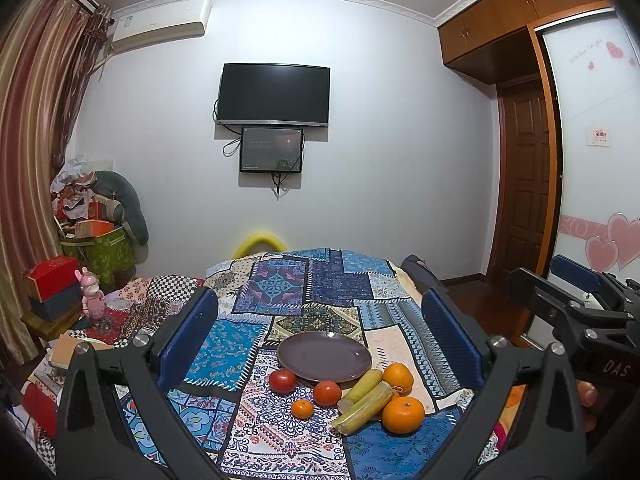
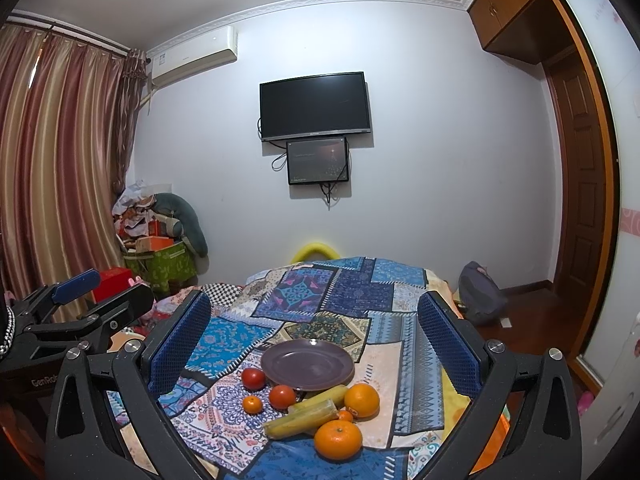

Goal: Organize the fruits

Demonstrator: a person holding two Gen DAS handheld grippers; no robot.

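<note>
An empty purple plate (image 1: 324,356) (image 2: 308,364) sits on the patchwork cloth. In front of it lie two tomatoes (image 1: 282,381) (image 1: 327,393), a small mandarin (image 1: 302,409), two long yellow-green stalk-like pieces (image 1: 364,404) (image 2: 300,420) and two oranges (image 1: 398,378) (image 1: 403,415). The right wrist view shows a second small mandarin (image 2: 346,416) tucked between the oranges. My left gripper (image 1: 320,294) (image 2: 108,292) hangs open above and before the fruit, holding nothing. My right gripper (image 2: 314,298) (image 1: 548,276) is open beside it, also with nothing in it.
The patchwork cloth (image 1: 280,280) covers a raised surface that drops off on both sides. Boxes and a pink toy (image 1: 92,296) crowd the left. A dark backpack (image 2: 480,296) lies on the wooden floor to the right, near a wardrobe (image 1: 592,160).
</note>
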